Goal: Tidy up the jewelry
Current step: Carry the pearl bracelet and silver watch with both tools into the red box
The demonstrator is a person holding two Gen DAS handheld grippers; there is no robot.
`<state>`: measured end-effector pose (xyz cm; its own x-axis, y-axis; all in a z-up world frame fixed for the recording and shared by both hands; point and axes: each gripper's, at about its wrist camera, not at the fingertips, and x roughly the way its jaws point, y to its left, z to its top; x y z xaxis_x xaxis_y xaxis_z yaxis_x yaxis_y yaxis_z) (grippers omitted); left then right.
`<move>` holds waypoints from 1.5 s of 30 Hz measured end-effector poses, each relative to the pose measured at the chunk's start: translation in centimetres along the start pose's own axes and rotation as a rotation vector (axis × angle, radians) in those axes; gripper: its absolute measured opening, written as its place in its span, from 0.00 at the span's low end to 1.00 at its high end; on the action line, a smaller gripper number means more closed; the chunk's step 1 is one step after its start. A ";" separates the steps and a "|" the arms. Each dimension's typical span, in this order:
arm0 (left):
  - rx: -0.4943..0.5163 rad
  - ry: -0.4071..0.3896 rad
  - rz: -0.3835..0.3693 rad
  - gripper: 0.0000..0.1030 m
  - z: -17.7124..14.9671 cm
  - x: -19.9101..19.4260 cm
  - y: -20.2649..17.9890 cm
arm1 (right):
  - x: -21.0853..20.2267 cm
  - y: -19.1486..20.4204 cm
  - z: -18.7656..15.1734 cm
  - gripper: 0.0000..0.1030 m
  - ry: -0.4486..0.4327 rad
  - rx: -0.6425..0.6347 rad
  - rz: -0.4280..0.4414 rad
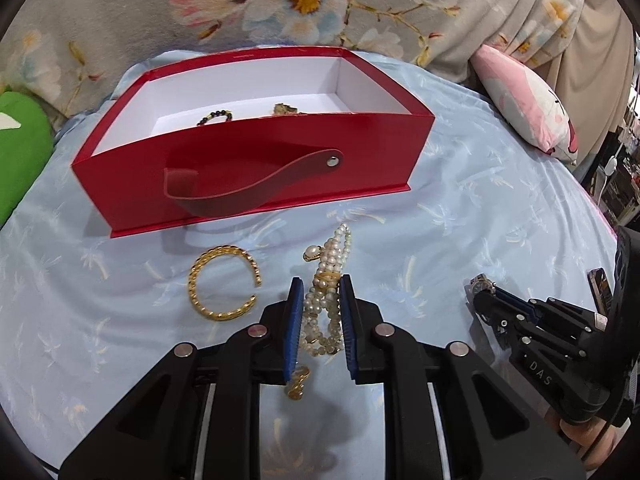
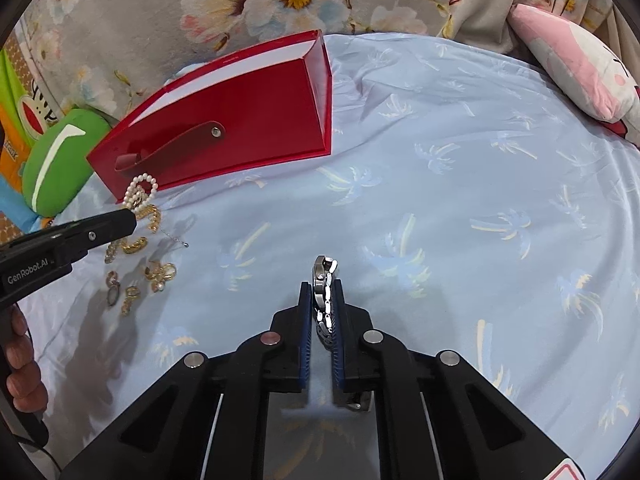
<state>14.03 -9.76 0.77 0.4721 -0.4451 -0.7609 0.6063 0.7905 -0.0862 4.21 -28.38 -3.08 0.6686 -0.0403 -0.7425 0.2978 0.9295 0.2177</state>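
A red open box [image 1: 256,160] with a white inside stands on the blue sheet; a dark bead bracelet [image 1: 215,117] and a gold piece [image 1: 286,109] lie in it. My left gripper [image 1: 320,286] is shut on a pearl bracelet [image 1: 324,312] in front of the box. A gold open bangle [image 1: 224,284] lies to its left. My right gripper [image 2: 323,286] is shut on a silver watch [image 2: 324,292], held edge-on above the sheet. In the right wrist view the box [image 2: 240,128] is far left, with the pearls [image 2: 140,192] at my left gripper's fingertips [image 2: 128,220].
Several small gold earrings and chains [image 2: 136,276] lie on the sheet left of the right gripper. A green cushion [image 2: 56,164] sits left of the box. A pink and white pillow [image 2: 580,68] lies at the far right. Floral fabric [image 1: 320,0] hangs behind.
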 end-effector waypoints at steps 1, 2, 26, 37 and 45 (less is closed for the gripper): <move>-0.004 -0.003 0.000 0.17 -0.1 -0.3 0.2 | -0.4 0.1 0.1 0.08 -0.011 0.001 0.003; -0.009 -0.006 0.002 0.17 -0.2 -0.7 0.4 | -0.7 0.3 0.2 0.08 -0.019 0.002 0.006; -0.048 -0.174 0.166 0.17 6.5 -7.2 8.0 | -3.8 9.1 13.1 0.08 -0.252 -0.144 0.140; -0.057 -0.207 0.251 0.17 14.7 -2.4 10.8 | 2.9 12.9 21.5 0.08 -0.270 -0.194 0.156; -0.074 -0.196 0.316 0.17 18.8 2.9 12.2 | 9.0 13.9 25.1 0.08 -0.202 -0.199 0.149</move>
<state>34.84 -9.27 9.59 0.7461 -0.2409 -0.6208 0.3668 0.9268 0.0812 31.45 -25.00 9.19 0.8228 0.0483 -0.5663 0.0606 0.9832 0.1719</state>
